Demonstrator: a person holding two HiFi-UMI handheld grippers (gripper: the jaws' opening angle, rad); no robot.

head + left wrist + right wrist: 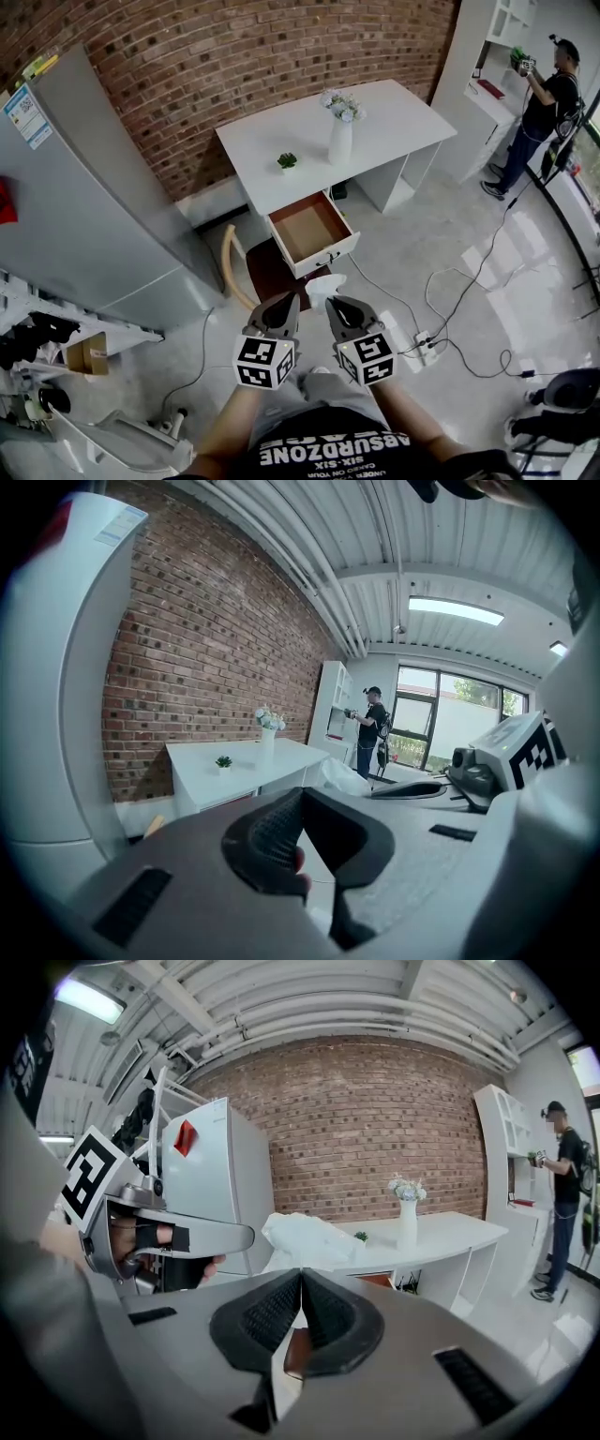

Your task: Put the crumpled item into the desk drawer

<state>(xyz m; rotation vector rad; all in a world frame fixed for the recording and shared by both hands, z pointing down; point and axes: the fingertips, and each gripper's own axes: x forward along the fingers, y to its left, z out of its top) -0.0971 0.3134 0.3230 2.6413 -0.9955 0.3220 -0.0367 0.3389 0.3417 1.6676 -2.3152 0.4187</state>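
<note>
My right gripper [334, 306] [300, 1284] is shut on the crumpled item [322, 286] [305, 1237], a white wad that sticks out past its jaw tips. My left gripper [283, 307] [302, 804] is shut on nothing and hovers just left of the wad. From the left gripper view the wad [343, 775] shows at the right gripper's tip. Both grippers hang above the floor in front of the white desk [281, 131]. Its drawer [326, 255] is pulled out, with a bare brown inside, just beyond the wad.
On the desk stand a white vase with flowers [339, 139] and a small potted plant [287, 161]. A wooden chair [234, 272] sits at the drawer's left. A grey fridge [84, 206] stands left. Cables and a power strip [427, 343] lie right. A person [546, 103] stands far right.
</note>
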